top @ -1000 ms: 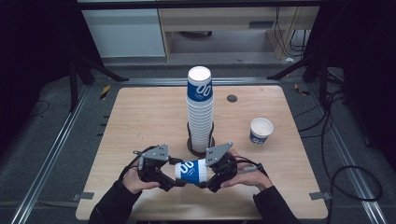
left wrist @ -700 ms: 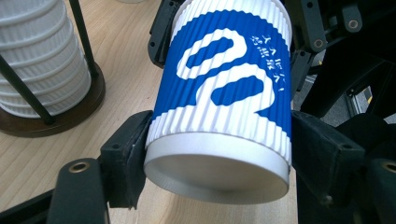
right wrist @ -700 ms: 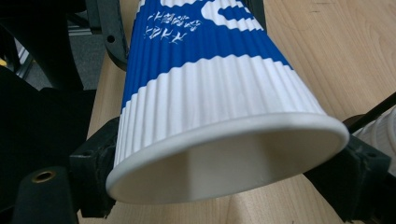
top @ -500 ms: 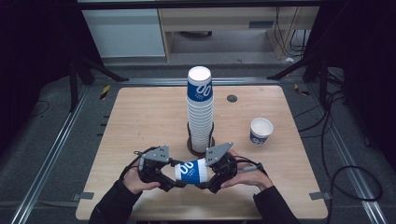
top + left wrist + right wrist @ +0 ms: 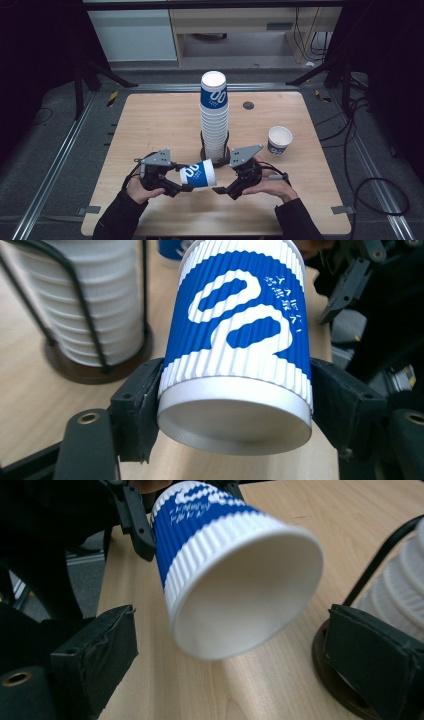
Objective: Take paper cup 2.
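Note:
A blue-and-white ribbed paper cup (image 5: 198, 174) lies on its side in the air above the table's front. My left gripper (image 5: 181, 177) is shut on it near its base, and the pads (image 5: 142, 400) press both sides of the cup (image 5: 235, 340) after the jaws have just been closing. My right gripper (image 5: 221, 175) faces the open mouth of the cup (image 5: 225, 580). Its jaws have just been opening and stand wide, with the pads (image 5: 100, 650) clear of the rim that sits between them.
A tall stack of upside-down cups (image 5: 214, 115) stands in a black wire holder (image 5: 215, 150) just behind the grippers. One upright cup (image 5: 279, 139) sits at the right. The wooden table (image 5: 150, 120) has metal rails and dark floor around it.
The right gripper's jaws have spread away from the cup's mouth. The left jaws have closed on the cup's base. Both hands stayed in place.

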`<state>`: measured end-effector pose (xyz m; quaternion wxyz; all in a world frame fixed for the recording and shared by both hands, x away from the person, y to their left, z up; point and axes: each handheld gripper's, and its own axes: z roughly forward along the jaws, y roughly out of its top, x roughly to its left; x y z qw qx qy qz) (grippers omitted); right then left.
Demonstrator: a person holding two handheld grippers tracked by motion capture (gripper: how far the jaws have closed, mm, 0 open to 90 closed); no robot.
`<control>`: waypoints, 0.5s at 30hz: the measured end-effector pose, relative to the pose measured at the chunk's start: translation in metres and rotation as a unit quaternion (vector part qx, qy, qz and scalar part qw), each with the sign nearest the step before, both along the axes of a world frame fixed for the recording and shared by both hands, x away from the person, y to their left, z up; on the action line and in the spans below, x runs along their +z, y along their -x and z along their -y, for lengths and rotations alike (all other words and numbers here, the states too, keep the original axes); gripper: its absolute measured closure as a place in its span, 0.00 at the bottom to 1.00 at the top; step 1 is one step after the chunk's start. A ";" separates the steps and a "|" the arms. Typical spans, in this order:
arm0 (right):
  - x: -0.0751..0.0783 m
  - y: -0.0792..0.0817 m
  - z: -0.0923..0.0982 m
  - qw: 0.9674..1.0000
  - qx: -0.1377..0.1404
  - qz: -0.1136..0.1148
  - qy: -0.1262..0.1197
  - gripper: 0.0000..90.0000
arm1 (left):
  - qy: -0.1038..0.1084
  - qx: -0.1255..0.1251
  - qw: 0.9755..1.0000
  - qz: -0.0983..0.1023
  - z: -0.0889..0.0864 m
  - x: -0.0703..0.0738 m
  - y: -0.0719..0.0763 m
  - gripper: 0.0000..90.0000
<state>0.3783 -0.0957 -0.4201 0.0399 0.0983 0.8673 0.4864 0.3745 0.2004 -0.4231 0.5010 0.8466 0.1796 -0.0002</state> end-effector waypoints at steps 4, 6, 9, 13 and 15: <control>0.002 -0.003 0.005 1.000 -0.013 -0.008 -0.019 0.08 | 0.036 0.018 0.999 0.006 -0.007 0.003 -0.002 0.30; 0.002 -0.005 0.007 0.999 -0.019 -0.014 -0.034 0.08 | 0.056 0.023 0.998 0.006 -0.009 0.005 -0.001 0.30; 0.002 -0.006 0.008 0.998 -0.024 -0.021 -0.051 0.08 | 0.074 0.021 0.997 0.005 -0.008 0.006 0.000 0.30; 0.004 -0.006 0.008 0.997 -0.017 -0.029 -0.071 0.09 | 0.078 0.010 0.997 0.008 0.000 0.007 0.005 0.30; 0.004 -0.005 0.008 0.996 -0.012 -0.032 -0.079 0.09 | 0.077 0.004 0.997 0.008 0.003 0.006 0.006 0.30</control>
